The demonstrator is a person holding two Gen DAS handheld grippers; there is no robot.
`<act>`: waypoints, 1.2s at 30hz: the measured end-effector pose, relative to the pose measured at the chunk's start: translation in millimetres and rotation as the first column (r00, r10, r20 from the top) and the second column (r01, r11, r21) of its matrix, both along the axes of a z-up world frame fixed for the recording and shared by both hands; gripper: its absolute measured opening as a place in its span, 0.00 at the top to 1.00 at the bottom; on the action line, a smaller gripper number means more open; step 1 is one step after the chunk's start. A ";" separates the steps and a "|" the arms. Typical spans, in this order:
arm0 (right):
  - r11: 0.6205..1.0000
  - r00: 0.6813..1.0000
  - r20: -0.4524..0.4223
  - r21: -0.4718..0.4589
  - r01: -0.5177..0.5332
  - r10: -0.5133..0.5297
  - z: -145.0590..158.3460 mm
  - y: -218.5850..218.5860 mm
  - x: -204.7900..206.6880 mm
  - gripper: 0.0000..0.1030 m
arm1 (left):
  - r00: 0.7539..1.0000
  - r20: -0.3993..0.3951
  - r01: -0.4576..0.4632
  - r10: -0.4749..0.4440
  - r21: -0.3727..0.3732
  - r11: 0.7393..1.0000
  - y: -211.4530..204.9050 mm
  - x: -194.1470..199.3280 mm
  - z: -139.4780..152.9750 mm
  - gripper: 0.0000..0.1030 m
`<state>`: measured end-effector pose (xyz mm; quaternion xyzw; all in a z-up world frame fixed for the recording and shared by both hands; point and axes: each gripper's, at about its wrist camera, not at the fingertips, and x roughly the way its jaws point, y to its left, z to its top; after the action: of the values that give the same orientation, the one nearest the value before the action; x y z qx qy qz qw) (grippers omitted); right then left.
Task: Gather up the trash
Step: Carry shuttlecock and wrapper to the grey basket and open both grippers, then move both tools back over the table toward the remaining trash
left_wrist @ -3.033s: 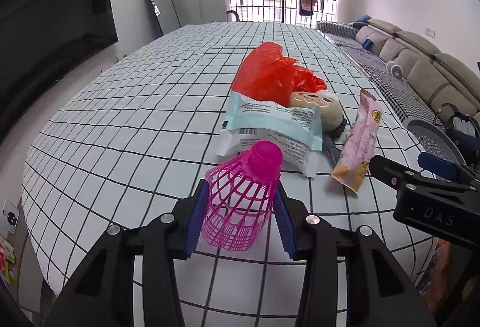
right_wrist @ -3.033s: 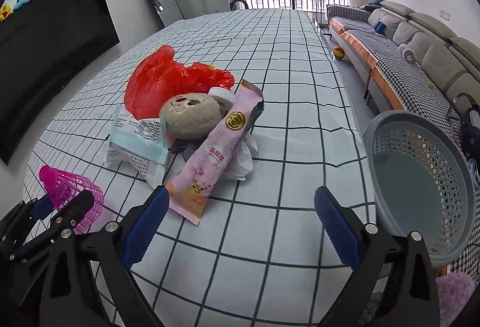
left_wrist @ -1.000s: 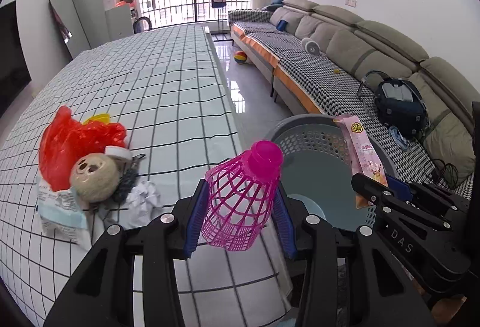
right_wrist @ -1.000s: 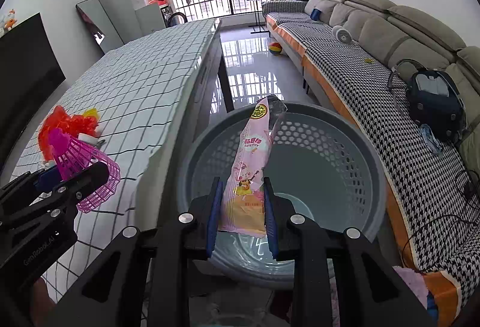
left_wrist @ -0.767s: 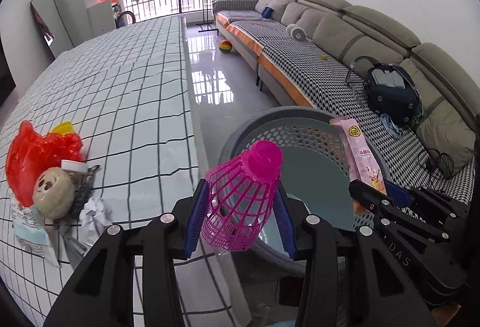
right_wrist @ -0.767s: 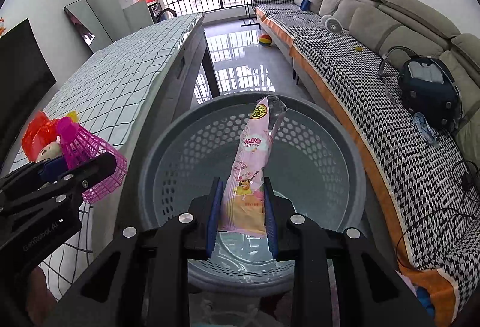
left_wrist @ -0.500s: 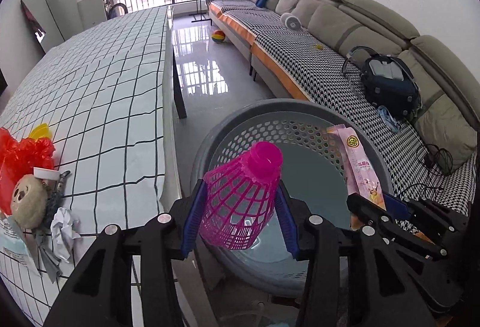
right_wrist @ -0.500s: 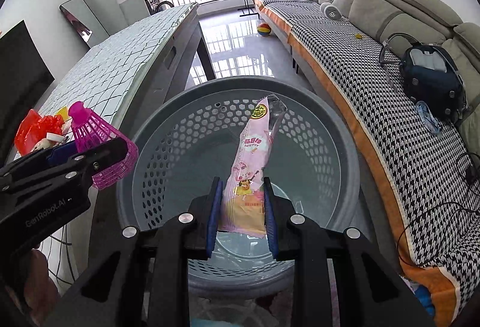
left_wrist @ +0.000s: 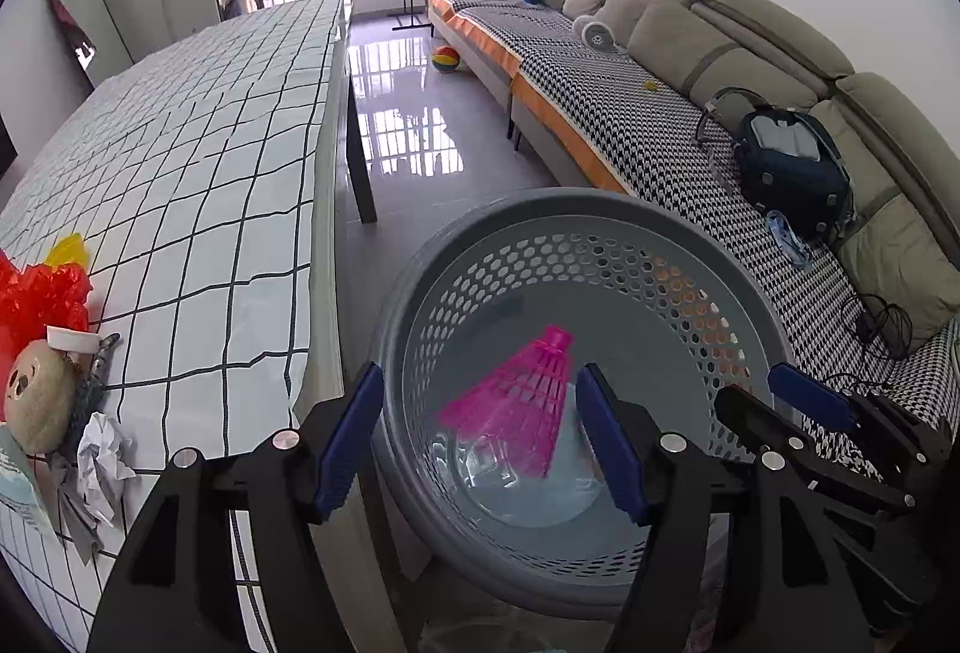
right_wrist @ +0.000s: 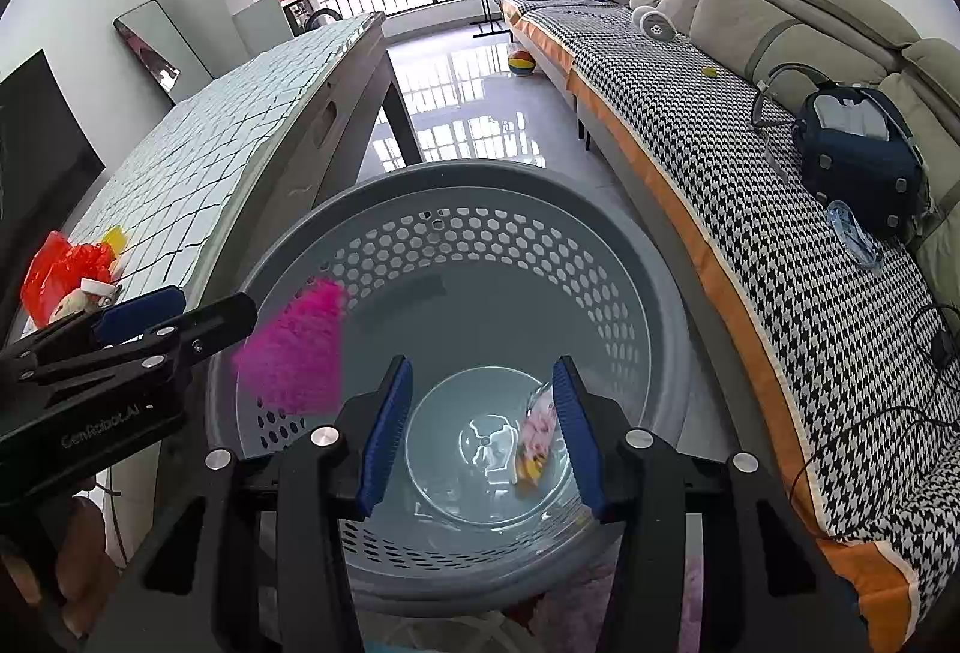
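Note:
Both grippers hang over a grey perforated basket beside the table. My left gripper is opening, and the pink plastic shuttlecock is loose between its jaws, blurred and falling into the basket. My right gripper is opening too, with nothing pressed between its blue pads. The pink snack wrapper lies on the basket's floor below it. More trash stays on the checked table: a red plastic bag, a round beige toy and a crumpled paper.
The table with its grid cloth runs along the left, its edge close to the basket. A long sofa with a dark bag fills the right side. A glossy tiled floor lies between them, with a small ball.
Both grippers' jaws have spread apart over the basket. The shuttlecock has slipped out of the left grip and the pink wrapper has dropped from the right grip to the basket floor.

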<state>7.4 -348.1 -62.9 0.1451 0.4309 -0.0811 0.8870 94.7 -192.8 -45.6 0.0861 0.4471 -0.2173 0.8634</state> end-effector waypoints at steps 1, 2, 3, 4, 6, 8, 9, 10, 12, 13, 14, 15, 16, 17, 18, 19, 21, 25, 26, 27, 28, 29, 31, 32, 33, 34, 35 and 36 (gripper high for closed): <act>1.000 1.000 0.000 0.003 0.003 -0.003 0.0 0.0 -0.6 0.54 | 1.000 0.001 0.000 0.000 0.002 1.000 -0.7 0.0 -0.4 0.36; 1.000 1.000 0.000 0.006 0.007 -0.007 -0.3 -0.8 -1.4 0.54 | 1.000 0.002 0.000 0.000 0.005 1.000 -1.1 -0.4 -0.4 0.36; 1.000 1.000 0.000 0.008 0.011 -0.011 -0.5 -2.5 -1.9 0.54 | 1.000 0.004 0.000 0.000 0.006 1.000 -1.3 -1.1 -0.3 0.35; 1.000 1.000 0.000 0.008 0.014 -0.014 -0.5 -3.0 -2.7 0.54 | 1.000 0.006 0.000 0.000 0.006 1.000 -0.9 -1.4 -0.8 0.35; 1.000 1.000 0.003 0.009 0.020 -0.020 0.3 -4.4 -4.7 0.54 | 1.000 0.007 -0.002 0.002 0.006 1.000 -0.9 -2.5 -0.4 0.35; 1.000 1.000 0.007 0.009 0.025 -0.026 1.9 -4.1 -7.1 0.54 | 1.000 0.010 -0.004 0.004 0.006 1.000 0.1 -4.0 0.3 0.34; 1.000 1.000 0.009 0.008 0.027 -0.027 2.7 -4.2 -8.1 0.54 | 1.000 0.014 -0.006 0.006 0.006 1.000 -0.6 -5.0 0.7 0.34; 1.000 1.000 0.011 0.007 0.028 -0.028 3.5 -4.2 -9.0 0.53 | 1.000 0.016 -0.006 0.006 0.006 1.000 -0.4 -5.9 1.5 0.34; 0.999 0.999 0.016 0.004 0.031 -0.031 4.3 -5.2 -11.2 0.52 | 1.000 0.021 -0.008 0.008 0.003 1.000 0.6 -6.7 3.2 0.32; 0.999 0.999 0.018 0.004 0.032 -0.032 5.1 -5.2 -11.9 0.52 | 1.000 0.024 -0.010 0.010 0.001 1.000 1.6 -7.0 4.0 0.30; 0.999 0.999 0.021 0.004 0.034 -0.034 5.8 -5.8 -12.6 0.51 | 1.000 0.027 -0.011 0.011 0.000 1.000 2.3 -7.7 5.0 0.30; 0.999 0.999 0.024 0.003 0.035 -0.035 6.5 -5.0 -13.1 0.50 | 0.999 0.030 -0.013 0.013 -0.002 1.000 3.1 -8.4 6.0 0.29; 0.999 0.999 0.025 0.002 0.035 -0.035 6.9 -4.8 -13.8 0.50 | 0.999 0.032 -0.015 0.015 -0.003 1.000 4.3 -8.2 7.0 0.27; 0.999 0.999 0.026 0.001 0.035 -0.035 7.3 -4.6 -14.2 0.49 | 0.999 0.033 -0.017 0.017 -0.005 1.000 5.5 -8.7 7.9 0.27; 0.999 0.999 0.026 0.002 0.035 -0.035 7.3 -4.7 -14.2 0.49 | 0.999 0.035 -0.020 0.020 -0.006 1.000 6.9 -9.2 8.8 0.26; 0.999 0.999 0.026 0.001 0.036 -0.036 7.4 -4.7 -14.3 0.49 | 0.999 0.037 -0.023 0.023 -0.008 1.000 8.8 -9.4 9.7 0.24; 0.999 0.999 0.030 0.000 0.037 -0.037 8.8 -2.8 -15.4 0.48 | 0.999 0.044 -0.029 0.029 -0.014 0.999 12.5 -10.4 11.8 0.22; 0.999 0.999 0.039 -0.010 0.034 -0.034 12.0 3.1 -17.4 0.46 | 0.997 0.061 -0.046 0.047 -0.014 0.999 18.9 -12.9 16.6 0.20; 0.999 0.999 0.041 -0.012 0.032 -0.031 13.4 5.2 -17.5 0.46 | 0.997 0.066 -0.051 0.052 -0.013 0.999 20.8 -14.0 17.5 0.19; 0.999 0.999 0.045 -0.015 0.030 -0.029 14.5 7.6 -17.8 0.45 | 0.996 0.070 -0.056 0.057 -0.013 0.998 22.9 -14.6 18.8 0.19; 0.999 0.998 0.048 -0.017 0.029 -0.028 15.9 9.8 -18.2 0.45 | 0.995 0.074 -0.061 0.062 -0.015 0.998 25.2 -15.5 20.0 0.18; 0.999 0.998 0.052 -0.019 0.028 -0.027 17.2 11.9 -18.5 0.45 | 0.995 0.078 -0.066 0.067 -0.017 0.998 27.7 -15.9 21.3 0.18; 0.999 0.998 0.060 -0.020 0.025 -0.024 19.7 14.7 -19.0 0.44 | 0.993 0.086 -0.075 0.077 -0.022 0.997 33.0 -17.9 24.1 0.16; 1.000 0.998 0.064 -0.021 0.023 -0.022 20.8 16.0 -19.6 0.42 | 0.992 0.091 -0.080 0.081 -0.024 0.997 36.0 -18.8 25.8 0.16; 1.000 0.998 0.068 -0.022 0.021 -0.019 22.2 17.9 -19.6 0.41 | 0.992 0.096 -0.083 0.086 -0.026 0.996 39.4 -19.8 26.8 0.15; 1.000 0.997 0.072 -0.022 0.017 -0.016 23.6 18.9 -19.5 0.40 | 0.991 0.100 -0.087 0.089 -0.027 0.996 42.4 -20.9 28.5 0.15; 1.000 0.997 0.073 -0.023 0.013 -0.011 25.3 21.1 -19.2 0.40 | 0.990 0.103 -0.091 0.094 -0.028 0.995 44.9 -22.0 30.0 0.14; 1.000 0.997 0.076 -0.025 0.008 -0.006 27.0 23.4 -19.0 0.40 | 0.990 0.105 -0.095 0.098 -0.029 0.995 48.2 -23.0 32.0 0.14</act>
<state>-11.6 -324.8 -35.9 0.1383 0.3952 -0.0842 0.9042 71.7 -144.6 -13.6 0.0656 0.4013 -0.1756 0.8966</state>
